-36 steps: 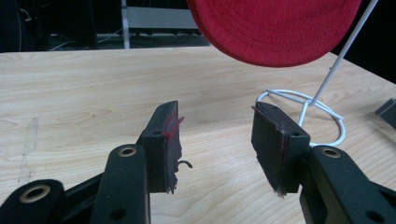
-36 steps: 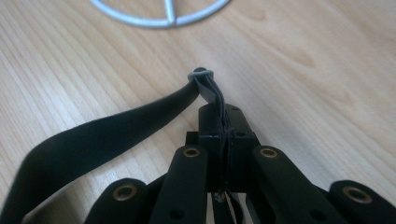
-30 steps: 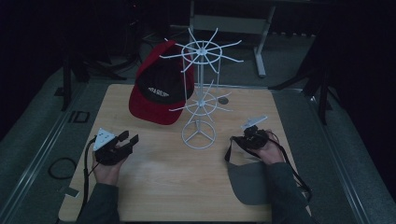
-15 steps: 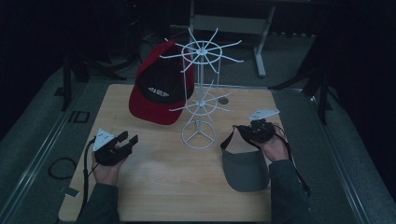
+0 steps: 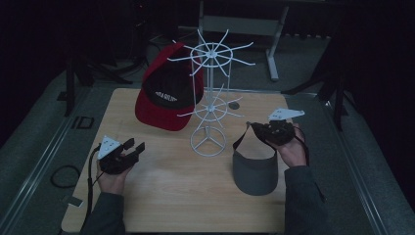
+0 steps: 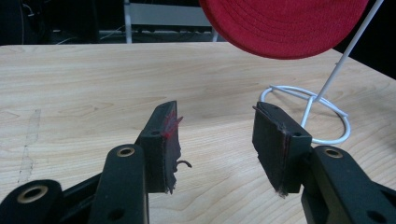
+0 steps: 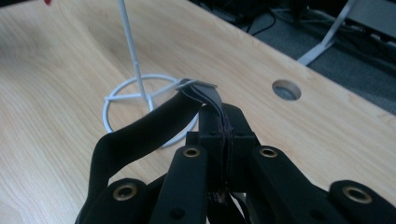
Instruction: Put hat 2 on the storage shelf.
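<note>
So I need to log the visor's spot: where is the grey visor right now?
In the high view the grey visor is at the table's right side, right of the white wire rack, hanging by its strap from the right gripper.

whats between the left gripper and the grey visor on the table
In the high view, the white wire rack's ring base stands between the left gripper and the grey visor; otherwise bare wooden table.

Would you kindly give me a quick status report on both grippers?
Right gripper shut on grey visor strap, visor hanging. Left gripper open, empty. White wire stand beside visor, red cap already hung.
</note>
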Demonstrator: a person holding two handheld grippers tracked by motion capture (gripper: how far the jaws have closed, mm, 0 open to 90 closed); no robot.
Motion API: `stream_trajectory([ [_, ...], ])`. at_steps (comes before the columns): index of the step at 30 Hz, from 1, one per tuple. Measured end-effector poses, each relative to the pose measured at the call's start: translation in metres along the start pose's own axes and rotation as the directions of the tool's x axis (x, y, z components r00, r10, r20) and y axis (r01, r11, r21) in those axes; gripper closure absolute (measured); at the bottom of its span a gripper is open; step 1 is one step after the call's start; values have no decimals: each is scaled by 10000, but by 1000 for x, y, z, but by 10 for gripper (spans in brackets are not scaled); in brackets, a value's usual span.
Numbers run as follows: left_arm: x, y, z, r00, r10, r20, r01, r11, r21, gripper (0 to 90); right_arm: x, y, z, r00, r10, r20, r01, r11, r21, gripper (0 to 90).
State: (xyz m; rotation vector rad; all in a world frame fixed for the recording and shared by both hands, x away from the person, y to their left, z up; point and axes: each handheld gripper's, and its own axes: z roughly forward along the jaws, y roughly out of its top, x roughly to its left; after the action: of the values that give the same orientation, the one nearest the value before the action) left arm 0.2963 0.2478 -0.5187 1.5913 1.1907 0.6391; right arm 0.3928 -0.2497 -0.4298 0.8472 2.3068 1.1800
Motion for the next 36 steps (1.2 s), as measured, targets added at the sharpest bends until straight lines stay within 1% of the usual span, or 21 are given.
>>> stream_trajectory([
  [4,0,-1,1,10000,-10,40,10,10000,36,513,0,4,-8,9999,93,-76,-96,9993,-355,882],
  [5,0,-1,1,10000,-10,40,10,10000,36,512,0,4,-8,9999,93,-76,-96,9993,-355,882],
  [7,-1,-2,2,10000,39,53,-40,9999,132,510,0,7,-13,9998,119,-168,-128,9983,-575,882],
  [11,-1,-3,3,10000,31,30,-31,9999,170,505,2,11,-18,9998,24,-175,-36,9975,-708,882],
  [17,0,-4,2,10000,4,13,-4,9998,184,504,6,15,-28,9998,-209,-67,202,9956,-911,882],
  [19,-1,-4,3,10000,7,26,-8,9998,199,504,7,18,-35,9996,-284,-50,277,9935,-1106,882],
  [22,-1,-5,3,10000,27,21,-27,9997,236,502,9,23,-40,9993,-384,-39,376,9909,-1291,882],
  [28,-1,-6,4,10000,-77,19,76,9997,241,493,13,29,-47,9982,-601,-41,587,9866,-1520,882],
  [33,-2,-7,5,10000,-81,42,80,9996,262,491,14,34,-51,9976,-689,45,688,9860,-1517,882],
  [36,-2,-7,5,10000,-72,46,71,9996,291,488,15,37,-51,9973,-728,19,722,9845,-1599,882],
])
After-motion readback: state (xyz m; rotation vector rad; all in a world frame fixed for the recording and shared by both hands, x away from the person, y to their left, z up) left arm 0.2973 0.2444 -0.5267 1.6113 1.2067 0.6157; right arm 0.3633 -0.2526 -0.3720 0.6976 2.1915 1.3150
